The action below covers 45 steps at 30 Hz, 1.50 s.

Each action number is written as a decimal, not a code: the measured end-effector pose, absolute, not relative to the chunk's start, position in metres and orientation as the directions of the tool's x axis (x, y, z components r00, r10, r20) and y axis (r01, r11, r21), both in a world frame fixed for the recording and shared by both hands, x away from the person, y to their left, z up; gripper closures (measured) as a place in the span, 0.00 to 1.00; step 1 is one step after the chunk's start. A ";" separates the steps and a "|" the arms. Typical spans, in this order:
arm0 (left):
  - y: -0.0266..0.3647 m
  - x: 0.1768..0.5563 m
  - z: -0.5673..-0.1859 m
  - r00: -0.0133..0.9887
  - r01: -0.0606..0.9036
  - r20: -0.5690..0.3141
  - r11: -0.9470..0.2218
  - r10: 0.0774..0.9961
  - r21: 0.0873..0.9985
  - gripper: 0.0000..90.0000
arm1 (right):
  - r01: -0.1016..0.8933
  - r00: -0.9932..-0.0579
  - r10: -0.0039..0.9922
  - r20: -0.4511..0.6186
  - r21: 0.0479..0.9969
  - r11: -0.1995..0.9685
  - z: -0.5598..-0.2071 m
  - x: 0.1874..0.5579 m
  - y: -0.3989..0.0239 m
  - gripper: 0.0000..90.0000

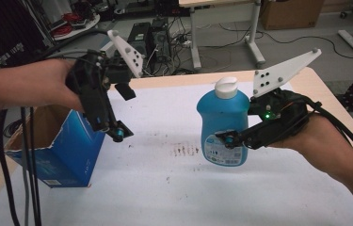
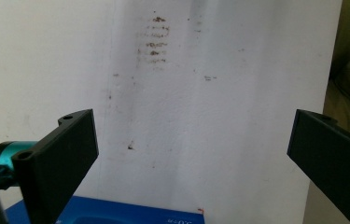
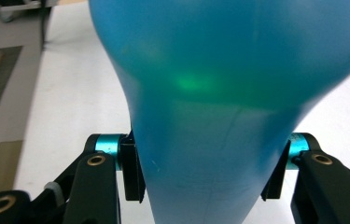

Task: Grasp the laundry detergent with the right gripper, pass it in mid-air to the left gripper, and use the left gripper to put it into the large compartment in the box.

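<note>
High view showed the right tongs (image 1: 229,139) pinching a blue detergent bottle (image 1: 223,125) with a white cap (image 1: 225,87), held upright above the white sheet (image 1: 174,188) covering the worktop (image 1: 306,77). Right gripper view showed the black jaws pressed against both sides of the bottle's blue body (image 3: 219,107). The left tongs (image 1: 117,132) hung spread, holding nothing, just beside an open blue cardboard box (image 1: 63,150) at the worktop's left edge. Left gripper view showed the jaws wide apart over brown stains (image 2: 154,42) on the sheet.
</note>
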<state>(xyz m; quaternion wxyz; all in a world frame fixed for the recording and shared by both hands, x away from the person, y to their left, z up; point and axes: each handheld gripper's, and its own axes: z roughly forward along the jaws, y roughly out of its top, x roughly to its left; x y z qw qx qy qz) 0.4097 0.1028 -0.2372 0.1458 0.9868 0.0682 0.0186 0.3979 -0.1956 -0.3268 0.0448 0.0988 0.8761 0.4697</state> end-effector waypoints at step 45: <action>0.020 0.393 -0.219 1.000 -0.022 0.001 -0.958 -0.022 0.284 0.02 | 0.048 -0.998 0.060 0.014 0.800 0.598 -0.305 0.383 -0.132 0.52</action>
